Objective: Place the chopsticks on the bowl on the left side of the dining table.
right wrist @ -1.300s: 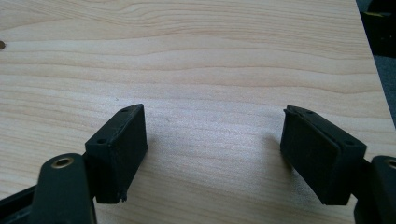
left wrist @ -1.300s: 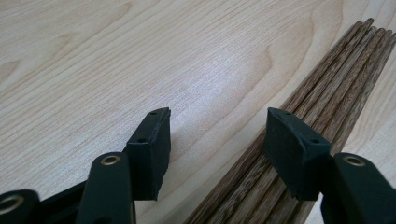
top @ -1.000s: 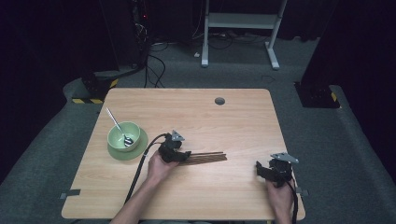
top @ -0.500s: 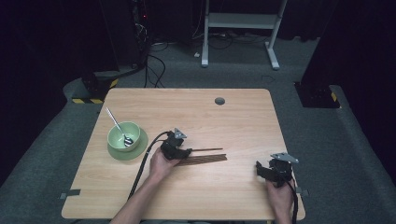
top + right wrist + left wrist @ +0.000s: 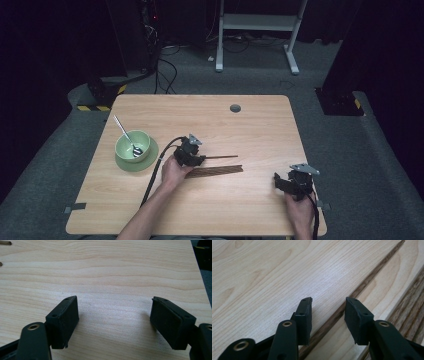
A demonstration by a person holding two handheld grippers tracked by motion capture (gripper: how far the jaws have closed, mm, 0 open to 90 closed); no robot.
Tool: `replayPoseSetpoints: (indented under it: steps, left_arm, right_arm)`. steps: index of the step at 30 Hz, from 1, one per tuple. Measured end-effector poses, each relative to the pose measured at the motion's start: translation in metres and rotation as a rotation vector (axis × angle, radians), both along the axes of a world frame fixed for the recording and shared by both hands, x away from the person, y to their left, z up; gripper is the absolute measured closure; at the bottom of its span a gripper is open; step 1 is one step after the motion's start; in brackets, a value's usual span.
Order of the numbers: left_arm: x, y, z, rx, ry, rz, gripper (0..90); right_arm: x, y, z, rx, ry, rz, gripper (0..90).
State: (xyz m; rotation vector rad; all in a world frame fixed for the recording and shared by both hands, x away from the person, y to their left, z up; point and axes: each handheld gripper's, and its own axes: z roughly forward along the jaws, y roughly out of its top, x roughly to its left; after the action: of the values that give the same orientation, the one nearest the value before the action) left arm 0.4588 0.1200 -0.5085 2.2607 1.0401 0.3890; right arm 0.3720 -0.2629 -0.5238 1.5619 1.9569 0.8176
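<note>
While the pale green bowl (image 5: 132,145) on its green saucer (image 5: 123,162), a metal spoon (image 5: 126,136) leaning inside, sits well apart behind the left gripper (image 5: 328,312), that gripper's jaws stand open astride one dark wooden chopstick (image 5: 362,285), probably to single it out; the remaining dark chopsticks (image 5: 215,171) lie just beside. Farther right, the right gripper (image 5: 113,323) rests open over bare light wooden table (image 5: 112,270), likely waiting.

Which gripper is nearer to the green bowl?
Left. The left gripper sits just right of the green bowl, by the chopsticks; the right gripper rests far across the table, near its right front corner.
</note>
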Motion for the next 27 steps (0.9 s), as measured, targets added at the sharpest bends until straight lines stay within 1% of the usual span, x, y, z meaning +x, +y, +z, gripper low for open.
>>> replayPoseSetpoints:
  steps: [1, 9, 10, 12, 14, 19, 22, 27]
  left_arm:
    - [0.001, 0.000, 0.000, 0.002, 0.001, -0.002, 60.2]
    - [0.005, 0.002, 0.001, 0.003, 0.004, -0.013, 66.1]
    - [0.007, 0.003, 0.001, 0.009, 0.004, -0.018, 66.9]
    - [0.007, 0.003, 0.001, 0.003, 0.005, -0.014, 67.8]
    - [0.008, 0.004, 0.001, 0.009, 0.006, -0.018, 70.0]
    - [0.011, 0.005, 0.002, 0.015, 0.009, -0.021, 72.1]
    - [0.012, 0.006, 0.002, 0.011, 0.010, -0.014, 73.7]
    - [0.015, 0.006, 0.002, 0.021, 0.009, -0.020, 74.7]
  right_arm:
    - [0.000, 0.000, 0.000, 0.000, 0.000, 0.000, 22.7]
    - [0.000, 0.000, 0.000, 0.000, 0.000, 0.000, 22.7]
    - [0.000, 0.000, 0.000, 0.000, 0.000, 0.000, 22.7]
    - [0.000, 0.000, 0.000, 0.000, 0.000, 0.000, 22.7]
    - [0.000, 0.000, 0.000, 0.000, 0.000, 0.000, 22.7]
    - [0.000, 0.000, 0.000, 0.000, 0.000, 0.000, 22.7]
    - [0.000, 0.000, 0.000, 0.000, 0.000, 0.000, 22.7]
    - [0.000, 0.000, 0.000, 0.000, -0.001, 0.003, 23.2]
